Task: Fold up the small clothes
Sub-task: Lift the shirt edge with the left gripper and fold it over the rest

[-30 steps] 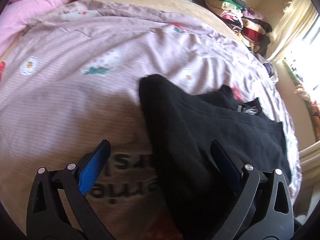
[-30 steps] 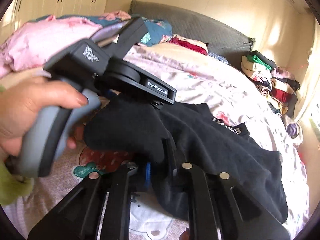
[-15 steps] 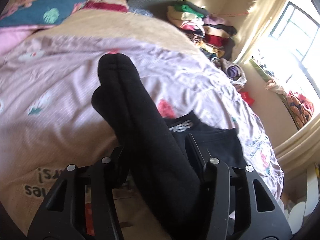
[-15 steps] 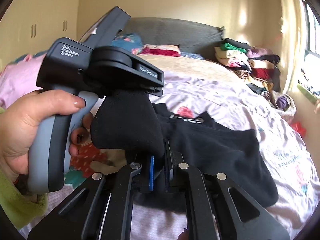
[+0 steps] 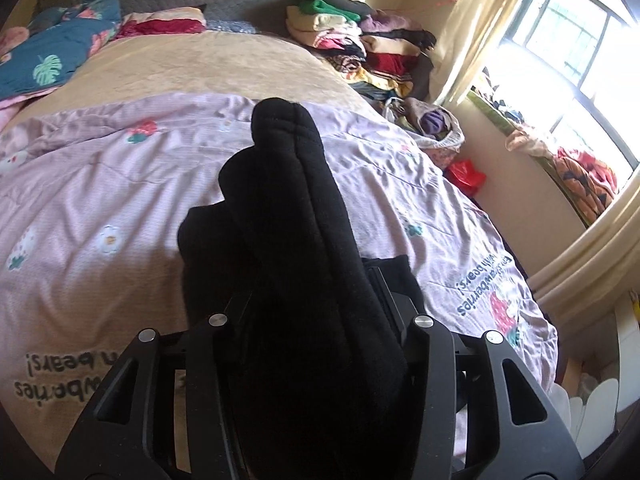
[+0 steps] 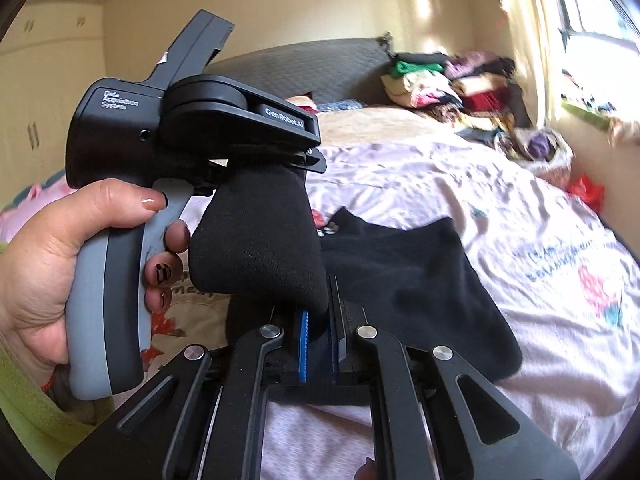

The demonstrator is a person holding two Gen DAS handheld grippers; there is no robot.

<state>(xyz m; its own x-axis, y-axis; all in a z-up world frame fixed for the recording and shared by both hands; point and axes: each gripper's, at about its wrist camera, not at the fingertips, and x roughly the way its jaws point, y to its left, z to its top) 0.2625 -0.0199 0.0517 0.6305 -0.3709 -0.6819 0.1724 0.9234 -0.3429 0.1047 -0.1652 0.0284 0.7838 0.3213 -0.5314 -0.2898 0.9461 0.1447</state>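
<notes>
Since a second ago the left gripper (image 5: 316,308), then spread, is closing on the black knit sock (image 5: 292,216), lifted above the pink printed quilt (image 5: 100,184), while the right gripper (image 6: 318,340) pinches its other end, so folding looks underway.

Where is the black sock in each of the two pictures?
Left wrist view: the black sock fills the middle, standing up between the left gripper fingers.
Right wrist view: it hangs left of centre, shared by both grippers.
Shared landmark: the pile of folded clothes by the headboard, upper right in both.
</notes>
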